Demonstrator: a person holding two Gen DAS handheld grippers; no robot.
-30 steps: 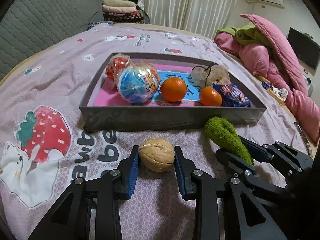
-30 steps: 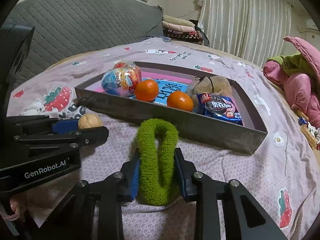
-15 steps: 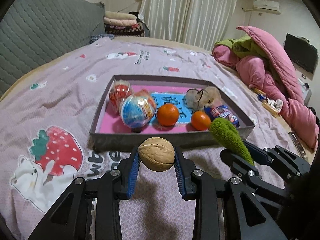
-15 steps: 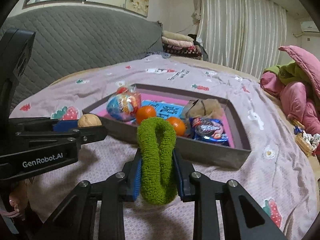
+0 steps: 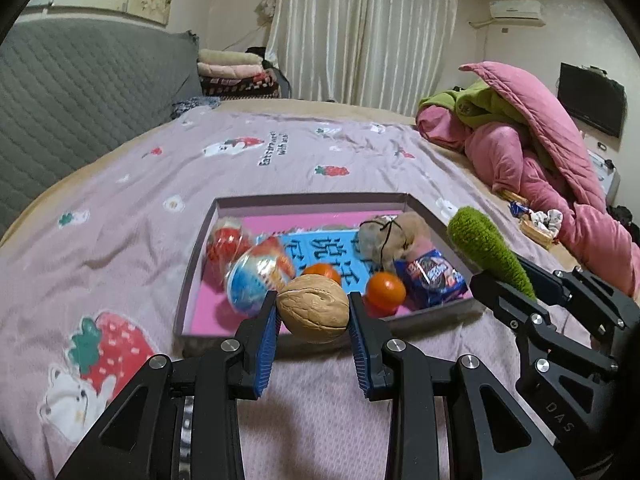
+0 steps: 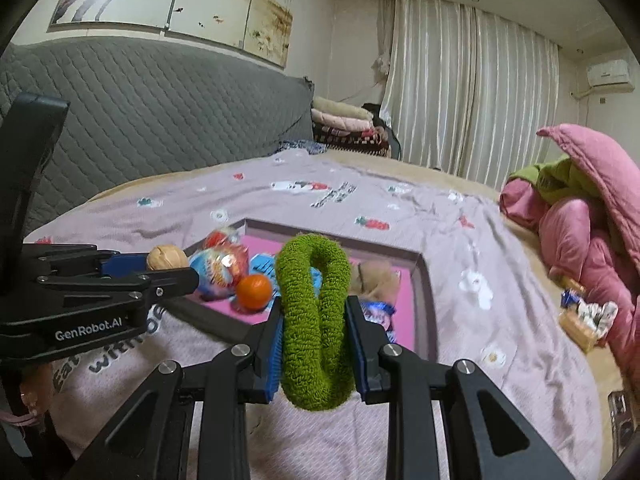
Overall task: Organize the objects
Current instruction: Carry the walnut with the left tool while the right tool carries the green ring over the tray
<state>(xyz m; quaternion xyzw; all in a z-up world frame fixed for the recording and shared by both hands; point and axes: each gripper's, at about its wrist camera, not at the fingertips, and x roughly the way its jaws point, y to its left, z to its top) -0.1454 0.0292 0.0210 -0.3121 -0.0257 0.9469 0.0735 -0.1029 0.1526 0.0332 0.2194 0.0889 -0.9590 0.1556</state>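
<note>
Walnut [image 5: 313, 309]: clamped between the blue pads of the left tongs [image 5: 314, 334], held in the air at the near wall of the tray [image 5: 424, 210].
Green scrunchie [image 6: 315, 322]: a fuzzy loop pinched upright in the right tongs [image 6: 315, 350], also off the bed, by the tray's near right corner.
Tray contents: two oranges [image 5: 386, 288], a wrapped toy egg [image 5: 256, 276], a blue snack packet [image 5: 432, 276], a beige pouch [image 5: 394, 238].
Bed [image 5: 120, 208]: lilac strawberry-print sheet under the tray; pink quilt [image 5: 560, 160] heaped at far right.
</note>
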